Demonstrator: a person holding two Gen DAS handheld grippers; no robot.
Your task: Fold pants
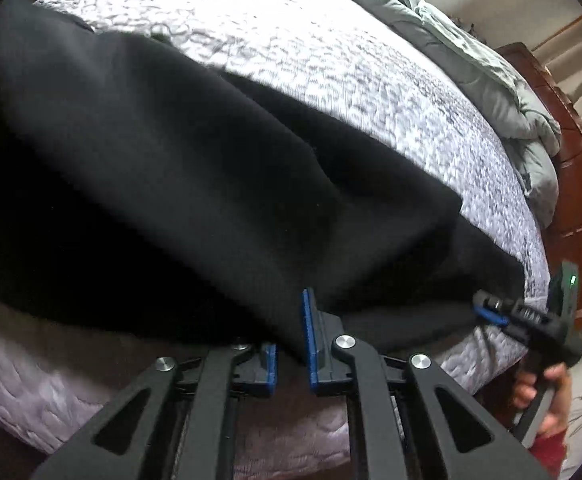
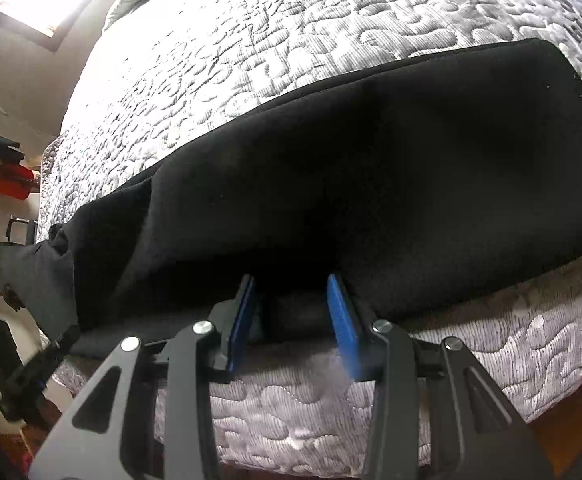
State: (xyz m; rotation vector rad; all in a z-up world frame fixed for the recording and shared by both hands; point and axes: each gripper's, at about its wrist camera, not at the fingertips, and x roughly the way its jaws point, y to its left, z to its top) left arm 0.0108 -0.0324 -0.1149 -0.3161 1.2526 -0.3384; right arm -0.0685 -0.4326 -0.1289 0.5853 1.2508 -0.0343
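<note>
On the left side of the left wrist view, the black pants (image 1: 195, 184) lie spread over a big bed (image 1: 331, 52) with a bumpy white and gray cover. The dark cloth fills the middle of the frame and hangs down over the near edge of the bed. At the bottom middle, the left gripper (image 1: 291, 344) has its blue fingers (image 1: 309, 340) a little apart, and a fold of the pants dips down between them; I cannot tell if they pinch it. At the upper right sits a gray blanket (image 1: 491, 80) in a heap. At the lower right, the right gripper (image 1: 491, 312) touches the far edge of the pants, held by a hand (image 1: 547, 396). Over in the right wrist view, the pants (image 2: 371, 176) stretch from the lower left to the upper right across the bed (image 2: 291, 40). At the bottom middle, the right gripper (image 2: 291, 320) is wide apart, with its blue fingers (image 2: 343, 328) up against the hanging edge of the cloth.
</note>
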